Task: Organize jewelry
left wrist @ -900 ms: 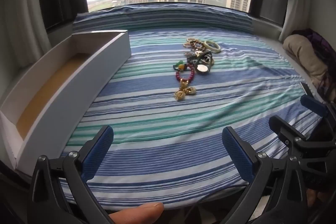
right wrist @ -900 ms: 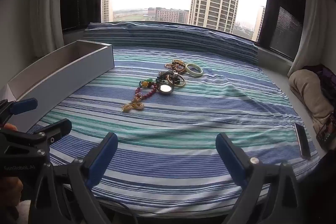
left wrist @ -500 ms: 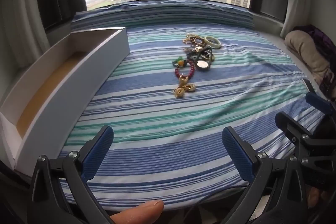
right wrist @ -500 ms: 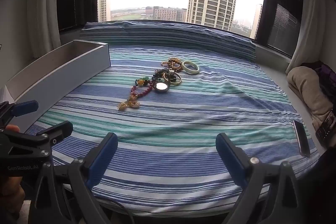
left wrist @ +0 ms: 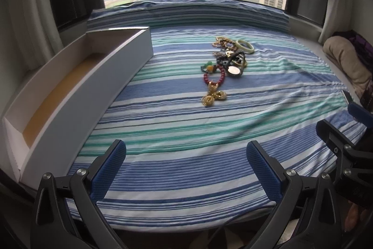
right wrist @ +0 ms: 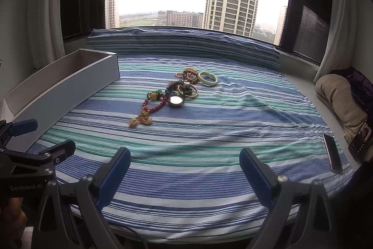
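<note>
A heap of jewelry (left wrist: 223,67) (right wrist: 172,97) lies mid-bed on the striped sheet: a pale bangle (left wrist: 244,46) (right wrist: 208,78), a red bead bracelet (left wrist: 213,78) (right wrist: 155,106), gold pieces (left wrist: 213,97) (right wrist: 139,120) and a round watch face (left wrist: 234,71) (right wrist: 176,100). A long white box (left wrist: 77,95) (right wrist: 63,88) with a tan floor stands open along the bed's left side. My left gripper (left wrist: 184,160) hovers open over the near edge, nothing between its blue pads. My right gripper (right wrist: 184,162) is open too, likewise well short of the heap.
The striped sheet (left wrist: 209,132) reaches to a folded striped roll (right wrist: 181,43) under the window. A dark phone (right wrist: 332,153) lies at the bed's right edge. Beige and purple fabric (right wrist: 340,97) is bundled at the right. Curtains flank both sides.
Both views have crept slightly forward toward the bed, and the thumb at the bottom of the left wrist view is out of sight. Both grippers stay open; the jewelry has not moved.
</note>
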Motion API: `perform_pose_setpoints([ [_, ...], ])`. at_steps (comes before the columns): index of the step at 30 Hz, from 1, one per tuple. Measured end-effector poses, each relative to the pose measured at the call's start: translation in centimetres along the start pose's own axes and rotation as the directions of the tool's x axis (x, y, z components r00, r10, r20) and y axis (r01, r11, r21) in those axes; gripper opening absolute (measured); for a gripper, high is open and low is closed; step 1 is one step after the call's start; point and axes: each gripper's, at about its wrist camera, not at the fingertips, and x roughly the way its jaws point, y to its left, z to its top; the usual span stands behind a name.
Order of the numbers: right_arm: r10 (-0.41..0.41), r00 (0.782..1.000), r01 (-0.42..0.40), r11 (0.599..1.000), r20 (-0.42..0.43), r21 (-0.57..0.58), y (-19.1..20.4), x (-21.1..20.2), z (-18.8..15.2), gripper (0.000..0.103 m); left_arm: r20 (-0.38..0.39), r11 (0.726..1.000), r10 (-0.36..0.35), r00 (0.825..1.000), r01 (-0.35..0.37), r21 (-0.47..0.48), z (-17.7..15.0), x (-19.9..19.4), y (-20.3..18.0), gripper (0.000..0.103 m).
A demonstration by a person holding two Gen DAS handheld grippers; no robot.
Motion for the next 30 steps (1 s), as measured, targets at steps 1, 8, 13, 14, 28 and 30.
perform_pose_setpoints([
  [1, 0.0, 1.0, 0.0, 1.0, -0.002, -0.003, 0.11, 0.06, -0.05, 0.096, 0.001, 1.0, 0.004, 1.0, -0.004, -0.002, 0.02, 0.02, 0.05, 0.103],
  [8, 0.0, 1.0, 0.0, 1.0, -0.006, -0.013, 0.42, 0.24, -0.02, 0.096, -0.001, 1.0, 0.022, 1.0, -0.022, -0.011, 0.1, 0.04, 0.31, 0.103],
  [13, -0.006, 1.0, 0.006, 1.0, -0.012, -0.017, 0.49, 0.44, -0.14, 0.096, 0.006, 0.999, 0.042, 0.999, -0.042, -0.007, 0.14, 0.0, 0.32, 0.103],
  [14, -0.007, 1.0, 0.007, 1.0, -0.014, -0.017, 0.49, 0.5, -0.15, 0.096, 0.007, 0.999, 0.047, 0.999, -0.047, -0.007, 0.18, 0.0, 0.36, 0.103],
  [28, -0.01, 1.0, 0.009, 1.0, -0.02, -0.019, 0.56, 0.51, -0.05, 0.096, -0.001, 0.998, 0.062, 0.998, -0.062, 0.004, 0.17, 0.19, 0.23, 0.103],
  [30, -0.014, 1.0, 0.014, 1.0, -0.017, -0.015, 0.52, 0.41, -0.04, 0.096, -0.001, 0.998, 0.062, 0.998, -0.062, 0.004, 0.18, 0.19, 0.24, 0.103],
])
